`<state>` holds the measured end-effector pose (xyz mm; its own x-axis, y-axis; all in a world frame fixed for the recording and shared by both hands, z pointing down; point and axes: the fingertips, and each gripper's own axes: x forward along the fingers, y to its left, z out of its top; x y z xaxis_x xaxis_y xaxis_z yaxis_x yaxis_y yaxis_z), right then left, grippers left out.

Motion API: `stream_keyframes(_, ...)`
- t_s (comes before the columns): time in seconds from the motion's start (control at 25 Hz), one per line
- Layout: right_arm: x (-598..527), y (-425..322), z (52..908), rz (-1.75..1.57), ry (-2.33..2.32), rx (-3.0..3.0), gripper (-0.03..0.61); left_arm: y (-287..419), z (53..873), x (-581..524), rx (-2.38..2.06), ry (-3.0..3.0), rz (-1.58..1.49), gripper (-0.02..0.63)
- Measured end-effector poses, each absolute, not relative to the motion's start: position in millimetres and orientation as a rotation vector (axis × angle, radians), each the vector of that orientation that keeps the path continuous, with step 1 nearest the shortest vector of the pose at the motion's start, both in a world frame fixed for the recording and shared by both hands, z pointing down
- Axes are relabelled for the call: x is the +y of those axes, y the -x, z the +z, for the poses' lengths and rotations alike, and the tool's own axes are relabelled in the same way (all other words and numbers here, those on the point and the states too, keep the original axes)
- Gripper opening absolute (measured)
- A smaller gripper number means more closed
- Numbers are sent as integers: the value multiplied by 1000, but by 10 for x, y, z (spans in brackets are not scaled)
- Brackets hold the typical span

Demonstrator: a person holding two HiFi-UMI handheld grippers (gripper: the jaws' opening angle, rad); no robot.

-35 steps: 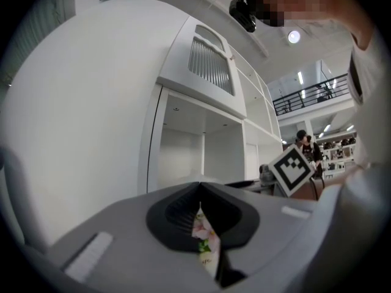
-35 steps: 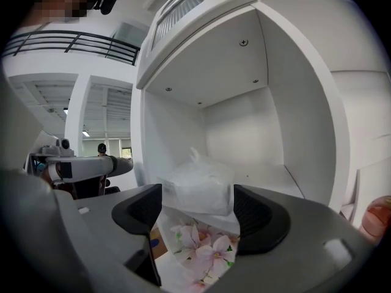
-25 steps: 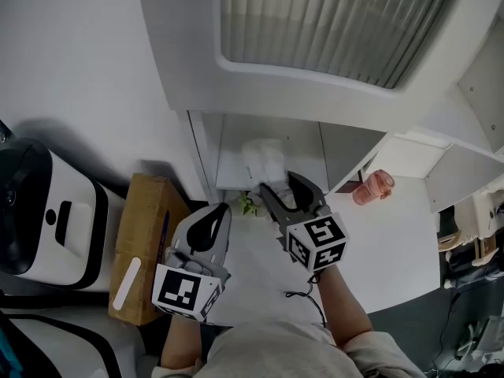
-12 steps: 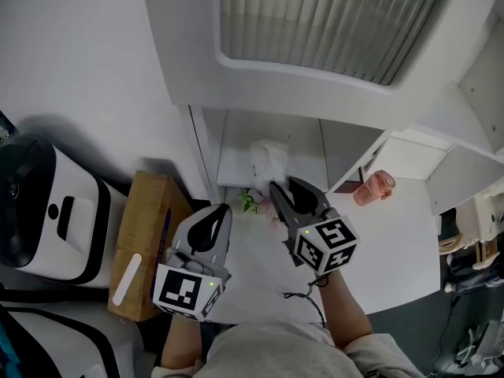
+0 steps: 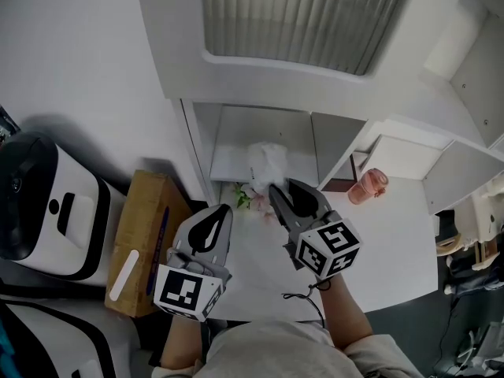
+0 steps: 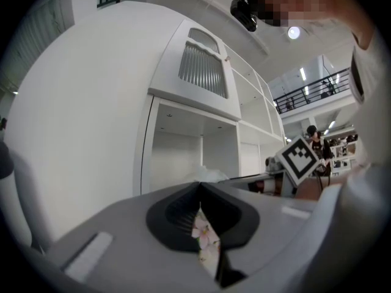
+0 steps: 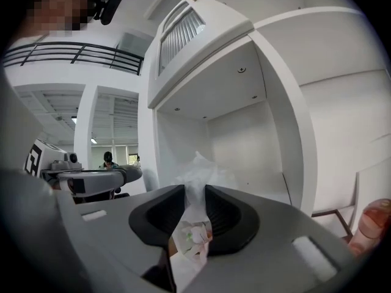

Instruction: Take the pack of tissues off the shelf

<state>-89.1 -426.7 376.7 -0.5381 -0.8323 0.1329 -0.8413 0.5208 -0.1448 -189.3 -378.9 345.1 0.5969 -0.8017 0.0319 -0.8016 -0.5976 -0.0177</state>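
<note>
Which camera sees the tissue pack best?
The right gripper view: the pack of tissues sits close up in the right gripper, whose jaws have just been closing on it. The head view shows only its crumpled white top. The left gripper view catches a sliver.

The pack of tissues (image 7: 198, 182) wears thin, crinkled, glossy clear film. The shelf (image 5: 236, 132) is smooth matt white board. The left claw (image 5: 221, 208) and right claw (image 5: 282, 186) are matt grey plastic with ribbed black pads (image 7: 226, 215). The cardboard box (image 5: 142, 235) is dull brown.

Crinkly white flower-printed pack of tissues (image 5: 266, 162) sits at the shelf (image 5: 228, 165) front, pinched by just-closed right tongs (image 5: 282, 190).
</note>
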Motion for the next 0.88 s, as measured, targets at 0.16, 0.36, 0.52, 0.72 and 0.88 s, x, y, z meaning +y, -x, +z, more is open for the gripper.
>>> stream_keyframes(0.16,-4142,836,3696,284,-1472,-2717,106,1819,3425,-3698,1412,2801,-51,1)
stream_keyframes(0.36,-3969,761,3606,271,-1463,-2739,104,1718,3400,-3597,1408,2801,-43,0)
stream_keyframes(0.52,-3821,684,3546,265,-1457,-2756,104,1611,3386,-3515,1395,2801,-38,0)
stream_keyframes(0.72,-3647,584,3501,264,-1451,-2772,103,1488,3366,-3427,1384,2804,-34,0)
stream_keyframes(0.88,-3524,491,3460,257,-1459,-2777,103,1387,3359,-3367,1363,2810,-36,0)
